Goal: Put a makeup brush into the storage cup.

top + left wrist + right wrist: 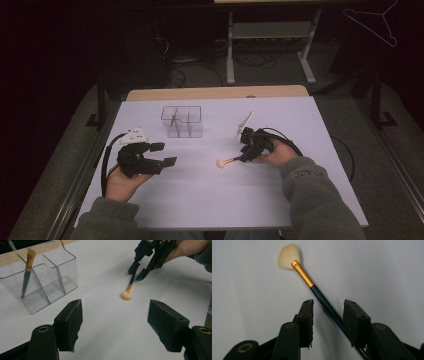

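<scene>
Bracketing the dark handle of the makeup brush [322, 298], the jaws of our right gripper [328, 312] stand to either side of it; one pad lies right against the handle while the other shows a gap, so they are not yet pinching it. No earlier moment is before us, so we describe only how they stand. The brush lies flat on the white table [200, 195], its gold ferrule and pale fan of bristles pointing away from that gripper, the bristles resting on the table surface.

Taking the clear organizer [182, 121] as our landmark: the brush [226, 162] lies nearer to us than the organizer and off to its right, well apart from it. Our right gripper [246, 156] sits farther right again, at the handle end of the brush, held in a hand with a grey sleeve behind it.

Our left gripper [162, 155] rests nearer to us than the organizer and to its left, jaws spread wide with nothing between them. From the left gripper view its two black pads [68, 323] frame bare table, with the brush [127, 292] lying beyond them and the organizer [45, 272] off to one side.

Inside the organizer a second brush [27, 272] stands tilted in one end compartment, its gold handle leaning on the divider.
</scene>
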The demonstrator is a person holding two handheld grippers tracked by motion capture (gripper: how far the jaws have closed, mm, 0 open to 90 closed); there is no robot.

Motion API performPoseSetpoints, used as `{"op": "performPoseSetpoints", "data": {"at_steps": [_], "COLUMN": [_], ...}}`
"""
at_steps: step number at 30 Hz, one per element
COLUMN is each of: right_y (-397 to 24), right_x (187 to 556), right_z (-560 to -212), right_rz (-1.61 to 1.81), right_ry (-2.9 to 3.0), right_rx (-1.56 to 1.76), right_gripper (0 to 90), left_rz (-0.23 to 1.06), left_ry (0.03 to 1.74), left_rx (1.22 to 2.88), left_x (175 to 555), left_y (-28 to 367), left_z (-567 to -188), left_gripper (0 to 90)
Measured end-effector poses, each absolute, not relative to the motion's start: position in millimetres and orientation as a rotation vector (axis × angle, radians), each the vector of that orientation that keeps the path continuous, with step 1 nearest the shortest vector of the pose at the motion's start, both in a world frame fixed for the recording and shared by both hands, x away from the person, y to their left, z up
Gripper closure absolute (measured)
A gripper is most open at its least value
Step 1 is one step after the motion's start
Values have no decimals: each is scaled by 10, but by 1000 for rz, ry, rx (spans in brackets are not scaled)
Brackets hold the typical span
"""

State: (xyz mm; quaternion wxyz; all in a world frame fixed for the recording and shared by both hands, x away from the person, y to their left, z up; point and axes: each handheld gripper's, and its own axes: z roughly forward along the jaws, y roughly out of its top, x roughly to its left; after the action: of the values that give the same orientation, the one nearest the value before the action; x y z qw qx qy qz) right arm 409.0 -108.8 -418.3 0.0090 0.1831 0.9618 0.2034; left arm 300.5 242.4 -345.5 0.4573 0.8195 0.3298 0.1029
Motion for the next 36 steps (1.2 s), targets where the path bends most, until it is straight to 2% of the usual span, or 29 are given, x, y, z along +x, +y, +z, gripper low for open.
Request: {"op": "performPoseSetpoints", "data": {"at_steps": [11, 20, 36], "right_y": [-1014, -888, -960], "right_x": [4085, 4125, 4143], "right_z": [-4225, -4200, -4175], "right_rz": [538, 400, 478], "right_ry": [3021, 3066, 3084], "right_rx": [497, 410, 535], "right_gripper": [669, 822, 830], "left_rz": [248, 237, 218], "left_ry": [816, 810, 812], "left_rx": [2020, 2026, 2026], "left_x": [3009, 3024, 3028], "left_y": [2432, 2403, 2403], "left_z": [-3455, -3486, -3526], "left_gripper": [277, 278, 278]}}
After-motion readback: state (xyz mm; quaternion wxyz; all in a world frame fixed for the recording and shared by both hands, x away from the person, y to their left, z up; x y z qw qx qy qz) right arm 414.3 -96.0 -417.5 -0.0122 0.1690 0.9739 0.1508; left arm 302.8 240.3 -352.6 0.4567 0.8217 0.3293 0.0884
